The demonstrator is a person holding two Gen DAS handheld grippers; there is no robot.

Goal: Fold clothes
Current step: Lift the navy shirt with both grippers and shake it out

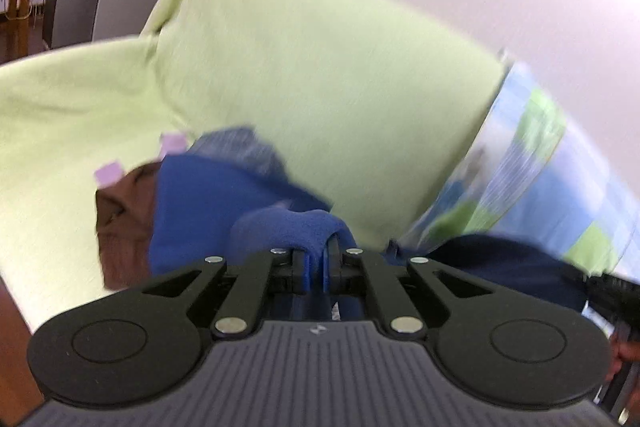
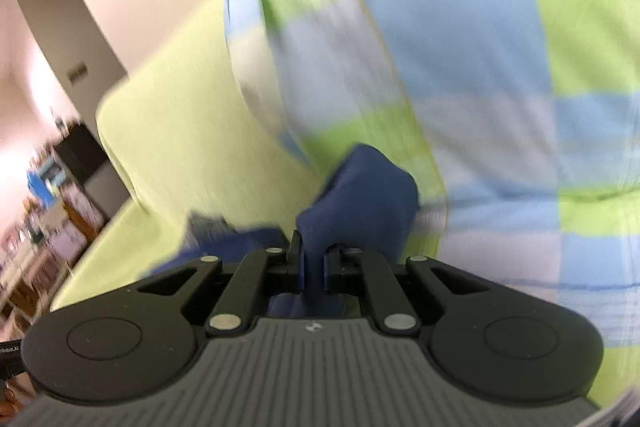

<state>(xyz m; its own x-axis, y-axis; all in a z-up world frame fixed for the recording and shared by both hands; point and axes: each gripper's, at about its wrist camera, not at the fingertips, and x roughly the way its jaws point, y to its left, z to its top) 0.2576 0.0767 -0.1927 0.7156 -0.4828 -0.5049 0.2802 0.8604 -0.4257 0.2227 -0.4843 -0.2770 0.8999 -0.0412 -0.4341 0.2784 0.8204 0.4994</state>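
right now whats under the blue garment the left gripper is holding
The blue garment lies partly over a brown garment on the light green cover, pinched by the left gripper. Whatever lies beneath its middle is covered.

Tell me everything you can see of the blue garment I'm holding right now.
The blue garment looks like soft, fleecy royal-blue fabric, bunched and crumpled rather than flat. The left hand-held gripper is shut on one fold, the right hand-held gripper on another that bulges past its fingers. It lies over the light green sofa cover, beside a brown garment. Motion blur hides its shape.
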